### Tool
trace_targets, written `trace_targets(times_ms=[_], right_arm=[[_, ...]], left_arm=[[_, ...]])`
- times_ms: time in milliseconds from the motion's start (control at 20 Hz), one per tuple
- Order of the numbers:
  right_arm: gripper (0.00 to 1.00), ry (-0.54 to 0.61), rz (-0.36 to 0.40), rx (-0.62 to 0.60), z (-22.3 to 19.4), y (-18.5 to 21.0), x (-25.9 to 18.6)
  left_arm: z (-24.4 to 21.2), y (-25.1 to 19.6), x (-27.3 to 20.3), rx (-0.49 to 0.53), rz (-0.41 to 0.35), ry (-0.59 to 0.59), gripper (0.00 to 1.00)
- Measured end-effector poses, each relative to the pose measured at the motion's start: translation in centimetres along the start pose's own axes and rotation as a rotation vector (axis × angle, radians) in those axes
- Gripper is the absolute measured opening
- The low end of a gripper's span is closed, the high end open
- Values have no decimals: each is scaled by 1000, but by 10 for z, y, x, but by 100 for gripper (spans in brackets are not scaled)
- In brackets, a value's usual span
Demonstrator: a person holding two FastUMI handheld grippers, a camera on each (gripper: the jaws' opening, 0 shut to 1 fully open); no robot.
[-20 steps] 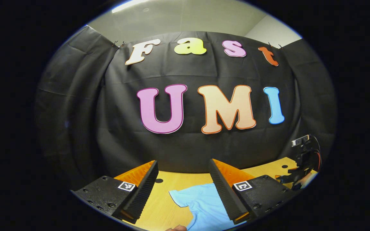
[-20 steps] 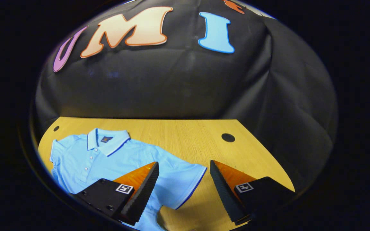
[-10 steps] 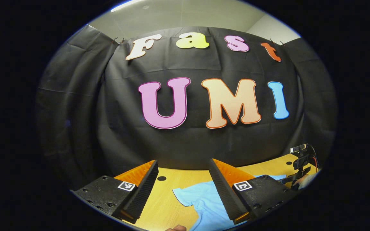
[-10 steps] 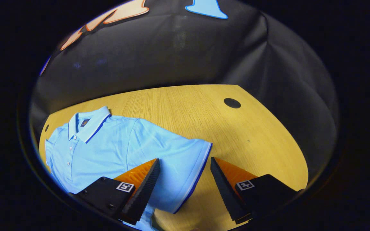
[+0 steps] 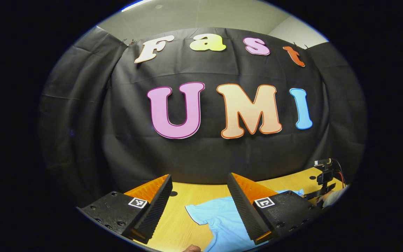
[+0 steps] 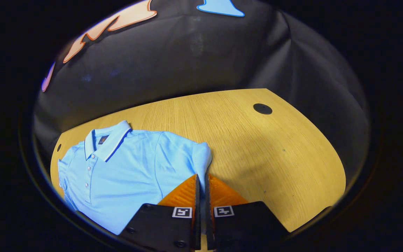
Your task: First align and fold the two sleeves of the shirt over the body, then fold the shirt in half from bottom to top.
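Right gripper view: right tool (image 6: 201, 182) clamped on shirt (image 6: 124, 168) sleeve, hem hidden; left tool (image 5: 199, 182) wide.

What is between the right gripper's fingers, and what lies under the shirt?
The right gripper is shut on the sleeve edge of the light blue polo shirt; the pinched cloth itself is hidden by the fingers. Under the shirt lies the wooden table; anything beneath the fabric is covered.

Dim booth, ceiling light (image 5: 142, 5) overhead, sharp centre, fisheye-bent edges
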State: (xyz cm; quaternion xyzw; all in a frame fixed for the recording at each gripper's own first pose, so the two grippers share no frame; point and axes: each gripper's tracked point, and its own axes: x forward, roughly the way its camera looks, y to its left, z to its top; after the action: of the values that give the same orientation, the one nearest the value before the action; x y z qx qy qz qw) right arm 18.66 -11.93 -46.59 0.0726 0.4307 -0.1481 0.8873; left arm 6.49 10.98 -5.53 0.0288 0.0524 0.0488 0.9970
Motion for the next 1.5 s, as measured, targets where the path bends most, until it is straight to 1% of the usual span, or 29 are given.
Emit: trace_targets(times_ms=[50, 100, 150, 200, 300, 350, 400, 500, 600, 750, 800, 950, 1000, 1050, 1250, 1500], right_arm=[[9, 21, 14, 29, -3, 5, -2], [5, 37, 31, 63, -2, 11, -3], [9, 36, 48, 89, 1, 16, -6], [8, 16, 67, 109, 9, 24, -9], [8, -18, 131, 149, 25, 49, -20], [5, -29, 166, 164, 28, 63, -26], [8, -35, 195, 174, 31, 78, -30], [8, -49, 253, 189, 35, 106, -36], [9, -35, 293, 194, 29, 130, -37], [8, 13, 323, 206, 11, 157, -35], [6, 14, 341, 210, 9, 164, -37], [70, -50, 350, 153, 13, 168, -43], [92, -64, 353, 133, 19, 165, -54], [98, -85, 357, 111, 23, 163, -64], [97, -179, 363, 1, 38, 152, -101], [98, -267, 330, -107, 45, 131, -145]], left_arm=[[-1, 1, 0, -1, 1, 0, 94], [-1, 2, 0, -1, 2, 2, 94], [-1, 2, 0, -2, 3, 3, 94], [-1, 3, 0, -4, 5, 4, 95], [-4, 4, 0, -13, 5, 9, 95], [-6, 5, 1, -19, 6, 12, 95], [-7, 6, 1, -26, 6, 15, 95], [-11, 9, 1, -25, 11, 24, 95], [-14, 10, 1, -21, 11, 33, 95], [-19, 14, 4, -37, 13, 40, 94], [-23, 15, 5, -51, 13, 50, 95], [-39, 19, 9, -78, 25, 80, 95], [-44, 21, 13, -85, 28, 84, 95], [-49, 24, 19, -92, 34, 90, 95], [-83, 36, 47, -101, 62, 145, 95], [-135, 37, 92, -93, 64, 234, 95]])
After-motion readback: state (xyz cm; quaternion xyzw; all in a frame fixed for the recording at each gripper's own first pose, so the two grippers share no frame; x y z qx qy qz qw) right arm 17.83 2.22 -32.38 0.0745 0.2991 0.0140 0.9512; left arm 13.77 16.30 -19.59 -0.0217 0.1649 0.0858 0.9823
